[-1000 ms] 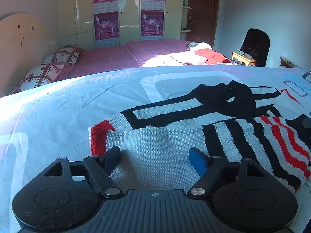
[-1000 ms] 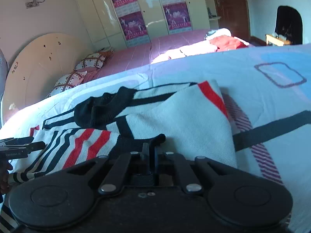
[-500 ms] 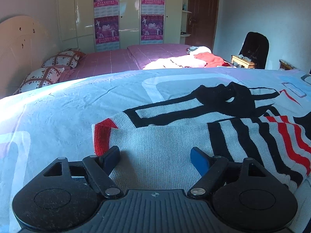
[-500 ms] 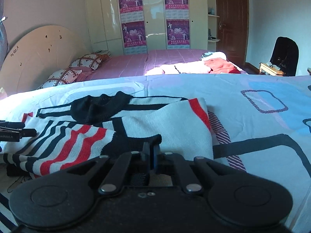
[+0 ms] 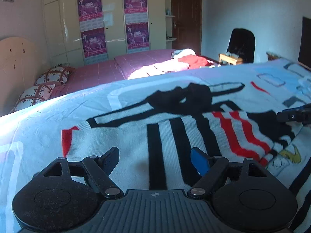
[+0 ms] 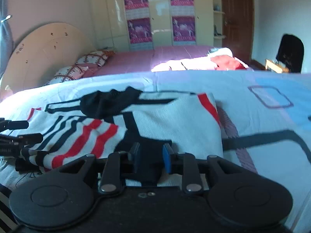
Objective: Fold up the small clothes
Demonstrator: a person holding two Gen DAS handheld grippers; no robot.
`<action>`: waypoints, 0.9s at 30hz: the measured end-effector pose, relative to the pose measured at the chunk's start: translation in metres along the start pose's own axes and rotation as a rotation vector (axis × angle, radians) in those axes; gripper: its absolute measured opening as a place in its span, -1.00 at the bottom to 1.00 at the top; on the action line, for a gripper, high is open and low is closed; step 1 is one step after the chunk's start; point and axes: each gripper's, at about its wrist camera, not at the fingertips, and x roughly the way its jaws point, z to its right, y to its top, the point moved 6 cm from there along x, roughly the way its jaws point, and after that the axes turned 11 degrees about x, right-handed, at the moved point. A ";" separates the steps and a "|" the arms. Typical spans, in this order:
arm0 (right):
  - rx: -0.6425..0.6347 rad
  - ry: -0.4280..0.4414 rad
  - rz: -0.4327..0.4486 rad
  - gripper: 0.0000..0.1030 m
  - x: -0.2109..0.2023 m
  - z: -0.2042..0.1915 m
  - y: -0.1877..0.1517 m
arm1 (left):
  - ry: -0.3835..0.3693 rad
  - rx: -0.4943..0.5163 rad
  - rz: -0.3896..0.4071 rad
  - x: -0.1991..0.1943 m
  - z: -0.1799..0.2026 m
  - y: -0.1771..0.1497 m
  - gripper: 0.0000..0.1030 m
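A small white knit sweater (image 5: 175, 136) with black and red stripes lies on the light blue bedspread (image 5: 48, 120). One striped sleeve is folded across its body. My left gripper (image 5: 155, 157) is open and hovers over the sweater's near edge, empty. In the right wrist view the sweater (image 6: 175, 120) lies spread ahead, its black cuff (image 6: 149, 147) between the parted fingers. My right gripper (image 6: 149, 155) is open around that cuff. The right gripper's tip shows at the right edge of the left wrist view (image 5: 293, 115). The left gripper shows at the left edge of the right wrist view (image 6: 17, 134).
A second bed with a purple cover (image 5: 116, 71) stands behind, with patterned pillows (image 5: 52, 75) and a pile of clothes (image 5: 175, 64). Wardrobe doors with posters (image 5: 112, 25), a dark door and a black chair (image 5: 242, 44) line the back.
My right gripper has opened and let go of the black cuff, leaving the sleeve laid across the sweater. My left gripper has shifted right along the sweater's edge, still open.
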 end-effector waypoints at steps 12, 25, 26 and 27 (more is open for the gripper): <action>0.202 0.147 0.011 -0.85 -0.017 0.014 -0.009 | -0.018 -0.149 0.003 -0.009 -0.010 -0.017 0.55; -0.044 0.112 0.070 -0.72 -0.021 -0.007 -0.007 | 0.021 -0.054 -0.030 -0.008 0.021 -0.002 0.56; -0.090 0.110 0.003 -0.72 -0.006 -0.013 -0.014 | 0.018 -0.071 -0.045 0.000 0.023 -0.007 0.68; -0.117 0.091 -0.065 -0.72 0.010 -0.013 -0.023 | 0.032 -0.114 -0.035 0.003 0.020 -0.011 0.79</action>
